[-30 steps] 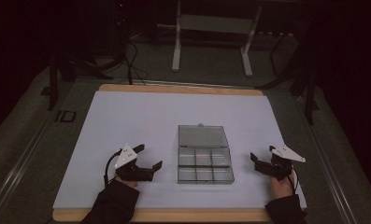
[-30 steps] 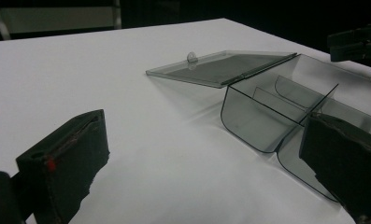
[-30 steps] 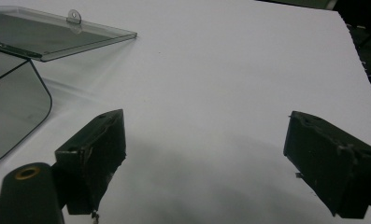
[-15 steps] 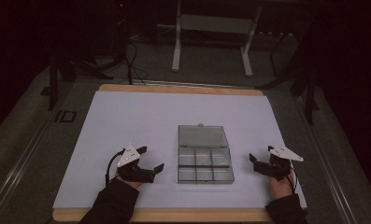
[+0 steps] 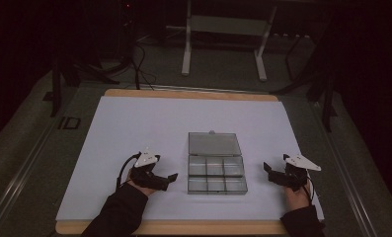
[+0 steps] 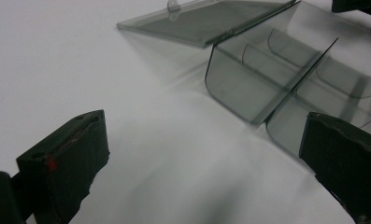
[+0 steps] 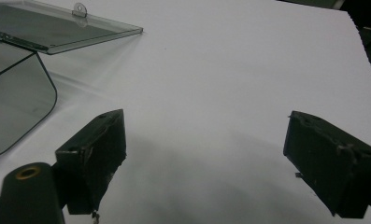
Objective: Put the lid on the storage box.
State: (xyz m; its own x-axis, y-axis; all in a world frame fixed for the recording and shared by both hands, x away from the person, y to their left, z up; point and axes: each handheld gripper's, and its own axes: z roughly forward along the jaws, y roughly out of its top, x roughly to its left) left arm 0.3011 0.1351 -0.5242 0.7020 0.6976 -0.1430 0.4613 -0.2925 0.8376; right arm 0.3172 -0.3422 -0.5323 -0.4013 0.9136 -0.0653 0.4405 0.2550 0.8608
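A clear smoky plastic compartment box [image 5: 216,176] lies open near the front middle of the white table, its lid [image 5: 214,143] folded flat behind it. Its several compartments look empty. My left gripper [image 5: 170,178] rests on the table just left of the box, jaws wide open with nothing between them; the box's corner [image 6: 248,88] shows ahead of it. My right gripper [image 5: 267,170] sits right of the box, also open and holding nothing. From the right gripper view the lid [image 7: 57,28] and a box wall [image 7: 15,107] lie to the left.
The white sheet [image 5: 149,123] covers a wooden tabletop [image 5: 188,94]. Beyond the far edge stand metal frame legs [image 5: 186,49] and cables [image 5: 139,64] on a dark floor. A person's dark sleeves [image 5: 117,215] come in at the bottom.
The left gripper has crept slightly forward and right toward the box. The right gripper and the box have stayed put.
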